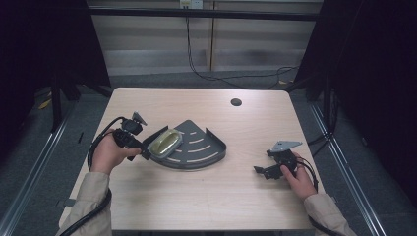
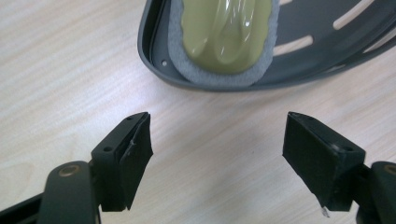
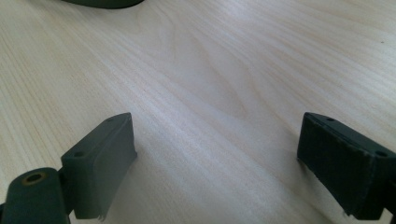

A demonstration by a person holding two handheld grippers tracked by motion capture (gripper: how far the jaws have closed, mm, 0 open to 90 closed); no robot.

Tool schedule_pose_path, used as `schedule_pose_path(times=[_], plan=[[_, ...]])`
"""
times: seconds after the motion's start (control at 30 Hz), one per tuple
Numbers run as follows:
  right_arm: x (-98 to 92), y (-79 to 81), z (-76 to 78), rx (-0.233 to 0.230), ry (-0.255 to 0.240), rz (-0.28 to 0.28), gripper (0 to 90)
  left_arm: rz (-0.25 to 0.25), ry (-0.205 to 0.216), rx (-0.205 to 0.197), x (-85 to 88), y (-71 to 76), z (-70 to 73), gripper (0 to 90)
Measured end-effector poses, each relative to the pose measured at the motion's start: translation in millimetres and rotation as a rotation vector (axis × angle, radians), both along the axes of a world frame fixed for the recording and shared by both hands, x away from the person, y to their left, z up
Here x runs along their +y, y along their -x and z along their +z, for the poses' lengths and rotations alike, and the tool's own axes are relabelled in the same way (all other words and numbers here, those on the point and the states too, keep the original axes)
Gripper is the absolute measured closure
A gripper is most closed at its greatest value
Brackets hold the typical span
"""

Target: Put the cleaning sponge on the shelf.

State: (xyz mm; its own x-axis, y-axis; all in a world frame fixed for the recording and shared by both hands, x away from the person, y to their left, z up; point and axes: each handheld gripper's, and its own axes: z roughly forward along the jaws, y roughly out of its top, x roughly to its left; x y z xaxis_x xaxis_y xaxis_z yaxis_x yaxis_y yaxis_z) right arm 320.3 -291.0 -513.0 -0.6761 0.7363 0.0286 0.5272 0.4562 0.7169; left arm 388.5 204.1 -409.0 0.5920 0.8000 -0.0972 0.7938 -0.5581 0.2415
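A dark grey quarter-round tray [image 1: 206,147] with slotted openings sits near the middle of the wooden table [image 1: 196,201], a little toward its left edge. At the tray's left corner lies a yellow-green sponge [image 1: 165,142] with a grey scouring border. The left gripper [image 1: 145,153] is just beside that corner, its jaws spread wide and empty over bare wood. The right gripper [image 1: 259,170] rests near the table's right edge, well apart from the tray, jaws likewise spread with nothing between them
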Motion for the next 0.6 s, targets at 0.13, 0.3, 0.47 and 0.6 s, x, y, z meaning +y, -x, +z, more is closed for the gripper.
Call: schedule_pose_path(times=[0.13, 0.3, 0.47, 0.6], plan=[[0.0, 0.0, 0.0, 0.000, 0.000, 0.000, 10.8, 0.004, 0.010, -0.015, 3.8, 6.3, -3.9, 23.5], [0.0, 0.0, 0.0, 0.000, 0.000, 0.000, 10.8, -0.001, 0.014, -0.016, 8.6, 13.1, -9.8, 23.5], [0.0, 0.0, 0.0, 0.000, 0.000, 0.000, 10.8, 0.005, 0.017, -0.007, 14.1, 20.0, -19.0, 23.5], [0.0, 0.0, 0.0, 0.000, 0.000, 0.000, 10.8, 0.012, 0.018, 0.008, 18.5, 24.4, -24.8, 23.5]])
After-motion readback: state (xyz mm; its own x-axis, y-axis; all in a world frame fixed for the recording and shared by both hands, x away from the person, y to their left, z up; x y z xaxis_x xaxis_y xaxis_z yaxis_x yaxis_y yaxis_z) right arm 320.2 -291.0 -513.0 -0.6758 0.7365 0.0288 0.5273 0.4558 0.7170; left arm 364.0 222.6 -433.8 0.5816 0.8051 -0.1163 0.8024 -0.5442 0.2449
